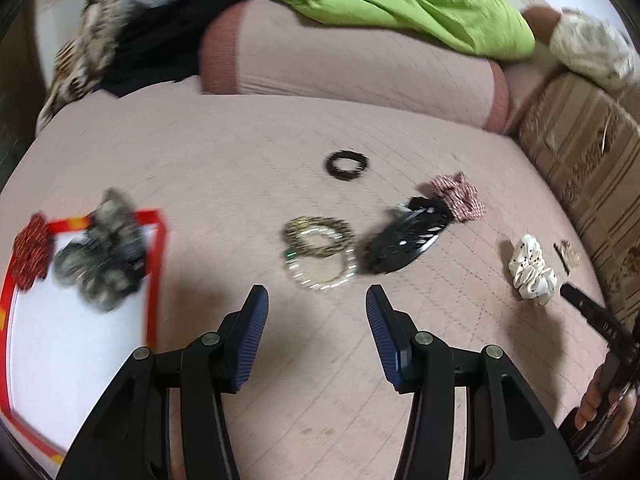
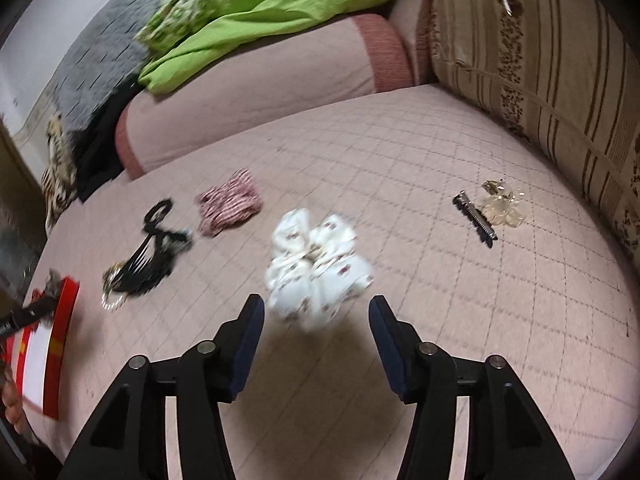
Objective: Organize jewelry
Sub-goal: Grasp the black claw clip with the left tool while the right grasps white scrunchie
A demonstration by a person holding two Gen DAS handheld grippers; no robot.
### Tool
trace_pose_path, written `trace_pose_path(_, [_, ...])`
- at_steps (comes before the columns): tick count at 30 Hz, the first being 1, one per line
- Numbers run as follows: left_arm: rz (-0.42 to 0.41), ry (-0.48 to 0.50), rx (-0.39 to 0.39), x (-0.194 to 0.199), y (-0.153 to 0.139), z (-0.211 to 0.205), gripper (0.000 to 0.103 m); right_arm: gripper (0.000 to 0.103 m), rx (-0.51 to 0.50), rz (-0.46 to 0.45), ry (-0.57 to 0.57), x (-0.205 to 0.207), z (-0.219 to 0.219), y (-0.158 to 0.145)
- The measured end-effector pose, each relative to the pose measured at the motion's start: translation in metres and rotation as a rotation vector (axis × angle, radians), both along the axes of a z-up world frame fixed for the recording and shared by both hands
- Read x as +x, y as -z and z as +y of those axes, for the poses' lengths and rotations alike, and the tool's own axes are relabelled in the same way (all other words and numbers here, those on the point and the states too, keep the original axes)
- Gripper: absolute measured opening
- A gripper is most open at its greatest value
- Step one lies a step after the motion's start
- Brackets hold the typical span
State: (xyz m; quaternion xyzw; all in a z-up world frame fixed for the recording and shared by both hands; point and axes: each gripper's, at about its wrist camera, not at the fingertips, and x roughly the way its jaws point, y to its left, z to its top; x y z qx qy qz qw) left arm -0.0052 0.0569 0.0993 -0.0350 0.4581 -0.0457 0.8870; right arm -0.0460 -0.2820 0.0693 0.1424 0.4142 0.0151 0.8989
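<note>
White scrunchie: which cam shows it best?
Right wrist: the white scrunchie sits large and central, just ahead of the open right gripper, though motion-blurred. Left wrist shows the scrunchie small, far right, but sharper.

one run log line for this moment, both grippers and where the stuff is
left gripper: open, empty, near bracelets | right gripper: open, empty, at white scrunchie | red-rimmed box: grey scrunchie inside | rest: loose on bed

Pink quilted bed [image 1: 248, 152]. On it: red-rimmed box [image 1: 154, 264], black hair tie [image 1: 346, 164], beaded bracelets [image 1: 320, 248], black hair clip [image 1: 408, 240], striped scrunchie [image 1: 460, 196], white scrunchie [image 2: 316, 268], barrette [image 2: 476, 220].
</note>
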Motion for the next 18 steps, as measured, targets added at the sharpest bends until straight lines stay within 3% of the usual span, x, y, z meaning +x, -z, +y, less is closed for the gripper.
trace_pose_path(3, [0.016, 0.061, 0.01, 0.018, 0.005, -0.025, 0.051, 0.066, 0.008, -0.007, 0.02, 0.011, -0.011, 0.003])
trace_pose_path(7, [0.019, 0.147, 0.036, 0.042, 0.013, -0.059, 0.064, 0.067, 0.011, 0.001, 0.008, 0.031, -0.01, 0.01])
trace_pose_path(14, [0.04, 0.236, 0.112, 0.075, 0.039, -0.092, 0.065, 0.068, 0.039, 0.052, -0.019, 0.049, -0.008, 0.031])
trace_pose_path(18, [0.052, 0.265, 0.196, 0.086, 0.057, -0.103, 0.065, 0.068, 0.069, 0.079, -0.034, 0.057, -0.006, 0.041])
